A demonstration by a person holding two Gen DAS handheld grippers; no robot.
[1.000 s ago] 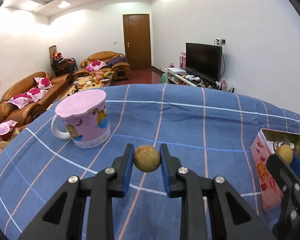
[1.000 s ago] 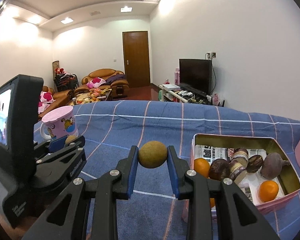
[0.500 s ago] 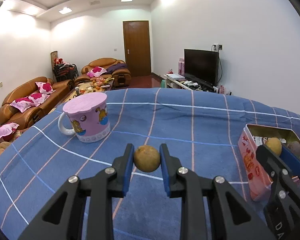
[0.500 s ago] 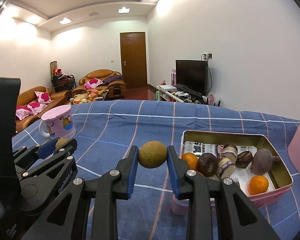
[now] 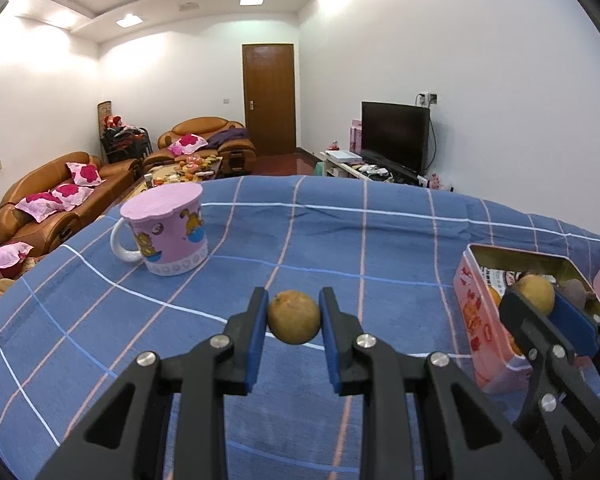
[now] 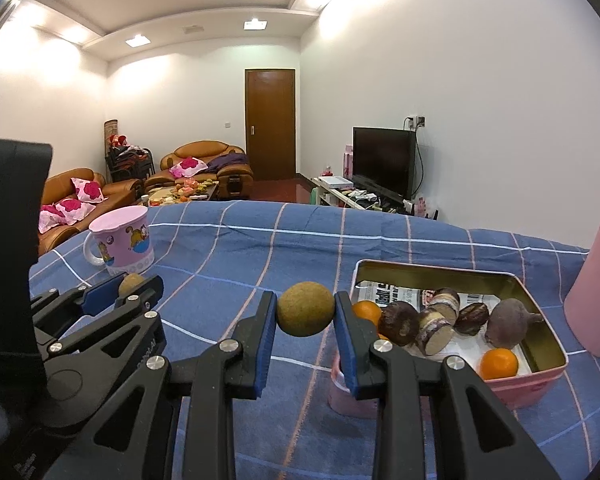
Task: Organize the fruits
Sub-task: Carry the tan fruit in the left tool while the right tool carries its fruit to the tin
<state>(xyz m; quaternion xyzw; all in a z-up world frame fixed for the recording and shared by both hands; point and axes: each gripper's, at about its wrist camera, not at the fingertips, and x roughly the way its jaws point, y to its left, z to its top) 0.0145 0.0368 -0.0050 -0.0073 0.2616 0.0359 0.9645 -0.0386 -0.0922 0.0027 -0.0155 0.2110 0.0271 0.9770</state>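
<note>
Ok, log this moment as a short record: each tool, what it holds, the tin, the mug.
left tool: shut on a round brownish fruit, above the blue checked cloth
right tool: shut on a round greenish-brown fruit, beside the tin
tin: open, holds oranges and dark items
mug: pink, upright, lid on, on the cloth

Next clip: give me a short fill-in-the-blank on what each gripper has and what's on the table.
1. The left gripper is shut on a round brownish ____.
2. The right gripper hangs beside the ____ tin.
3. Two ____ fruits lie in the tin.
4. The pink mug stands on a ____ checked cloth.

Missing: fruit; pink; orange; blue
</note>
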